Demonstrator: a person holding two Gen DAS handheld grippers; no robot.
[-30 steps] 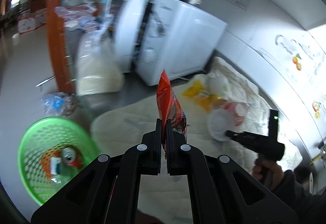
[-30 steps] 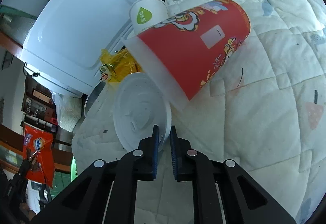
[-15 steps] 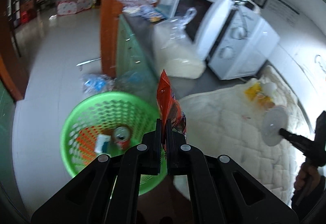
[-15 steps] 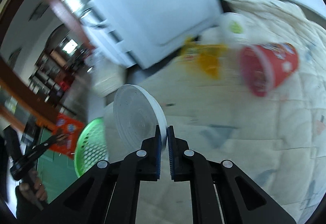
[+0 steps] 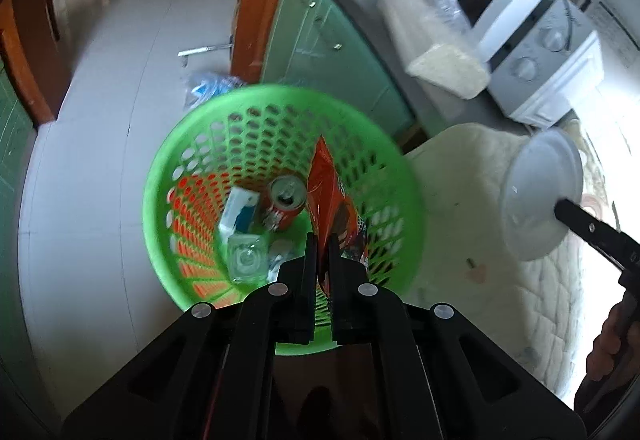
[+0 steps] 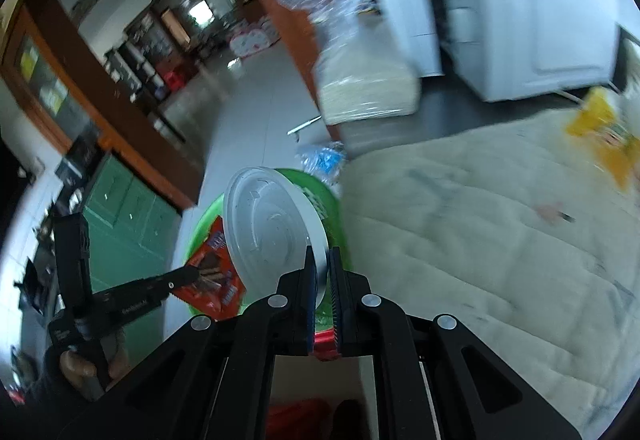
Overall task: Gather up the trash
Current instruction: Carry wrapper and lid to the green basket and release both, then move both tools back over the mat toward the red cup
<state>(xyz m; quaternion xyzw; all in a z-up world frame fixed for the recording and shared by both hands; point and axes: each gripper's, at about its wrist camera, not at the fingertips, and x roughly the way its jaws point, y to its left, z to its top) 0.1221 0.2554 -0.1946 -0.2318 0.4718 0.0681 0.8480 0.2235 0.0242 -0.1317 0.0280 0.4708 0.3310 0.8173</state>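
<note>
Inside green basket (image 5: 188,167), soda can (image 5: 285,201), left view only

I see the laundry basket (image 5: 280,111) on the floor beside the quilt (image 5: 500,300); a can (image 5: 282,201) and carton (image 5: 238,209) lie inside; the microwave (image 5: 520,23) stands behind.

Motion blur is smearing the yellow wrapper (image 6: 608,135) and white appliances (image 6: 520,11) in the right view, the lid (image 6: 272,232) is covering part of the green basket (image 6: 324,199) and red packet (image 6: 212,272), and the frame edge is cutting off the hand (image 5: 612,344).
</note>
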